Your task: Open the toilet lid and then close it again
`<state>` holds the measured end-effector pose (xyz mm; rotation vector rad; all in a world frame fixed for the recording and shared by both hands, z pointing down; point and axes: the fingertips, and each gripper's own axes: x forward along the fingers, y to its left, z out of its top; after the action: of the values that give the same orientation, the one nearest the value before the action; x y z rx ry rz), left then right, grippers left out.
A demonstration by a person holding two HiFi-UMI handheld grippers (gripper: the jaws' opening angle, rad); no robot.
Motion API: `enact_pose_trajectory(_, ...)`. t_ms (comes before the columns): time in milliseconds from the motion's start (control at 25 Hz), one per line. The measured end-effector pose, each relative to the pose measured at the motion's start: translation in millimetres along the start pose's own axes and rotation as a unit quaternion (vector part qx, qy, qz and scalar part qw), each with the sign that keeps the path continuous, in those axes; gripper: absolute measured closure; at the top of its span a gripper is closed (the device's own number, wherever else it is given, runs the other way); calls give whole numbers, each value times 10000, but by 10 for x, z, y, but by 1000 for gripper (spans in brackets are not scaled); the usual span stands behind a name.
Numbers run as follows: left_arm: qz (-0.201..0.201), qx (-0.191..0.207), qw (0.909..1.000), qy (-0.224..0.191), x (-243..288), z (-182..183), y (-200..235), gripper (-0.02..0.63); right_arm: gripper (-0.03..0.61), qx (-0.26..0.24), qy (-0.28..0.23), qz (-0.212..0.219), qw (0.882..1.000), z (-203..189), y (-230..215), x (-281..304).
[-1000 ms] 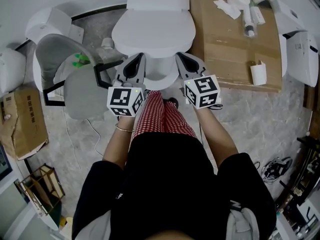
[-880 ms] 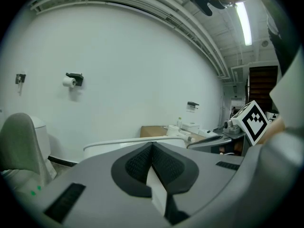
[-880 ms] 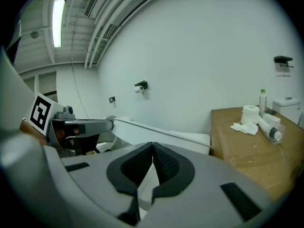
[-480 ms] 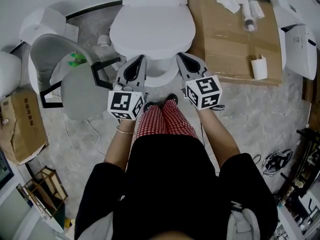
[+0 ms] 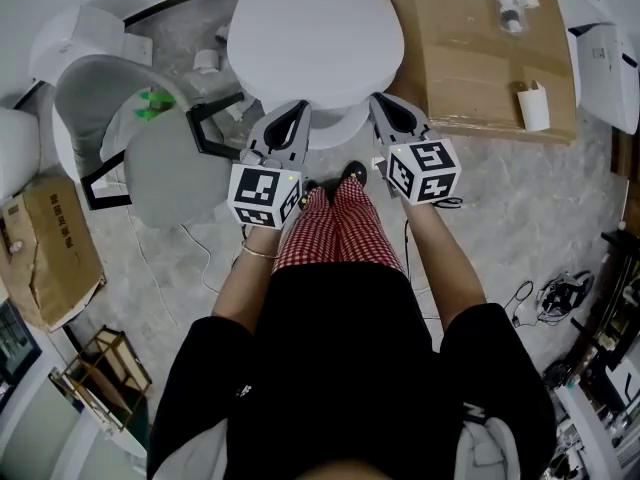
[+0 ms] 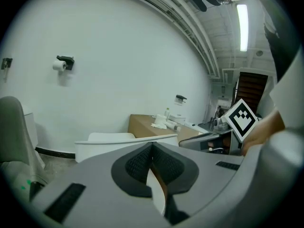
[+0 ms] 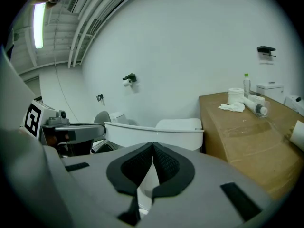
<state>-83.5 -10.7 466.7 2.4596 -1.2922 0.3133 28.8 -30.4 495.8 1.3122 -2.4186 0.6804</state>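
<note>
Lid [image 5: 315, 38] edge between closed hand-held grippers [image 5: 297, 108] [image 5: 380, 100]

Toilet [image 5: 315, 40] ahead; cardboard box [image 5: 470, 68] right (chair [image 5: 175, 178] left).

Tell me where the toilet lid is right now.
The toilet lid lies shut at the head view's top middle, just ahead of the left gripper and right gripper, with the cardboard box on its right.
</note>
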Motion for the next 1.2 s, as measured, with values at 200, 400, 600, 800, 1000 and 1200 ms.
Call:
enact_pose_trajectory(200,-87,-26,10000,5,-2,-47,-11,609,557,281,-7,-160,9995,-48,-17,-4)
enact_pose_trajectory(400,-230,-17,9997,78,-5,-104,-19,609,557,413,72,-208,9989,-83,24,-15)
enact_pose_trajectory(600,-298,-7,9993,230,-11,-184,-47,609,557,504,-228,-133,9984,31,191,-97)
enact_pose_trajectory(800,-342,-3,9990,299,-11,-234,-54,609,557,376,-86,-38,9992,0,323,-67)
enact_pose_trajectory(1000,-393,-70,9984,400,-30,-326,-67,609,557,439,4,-51,9990,-132,348,-6)
enact_pose_trajectory(1200,-427,-141,9981,427,-32,-404,-80,609,557,510,-8,-83,9987,-222,341,6)
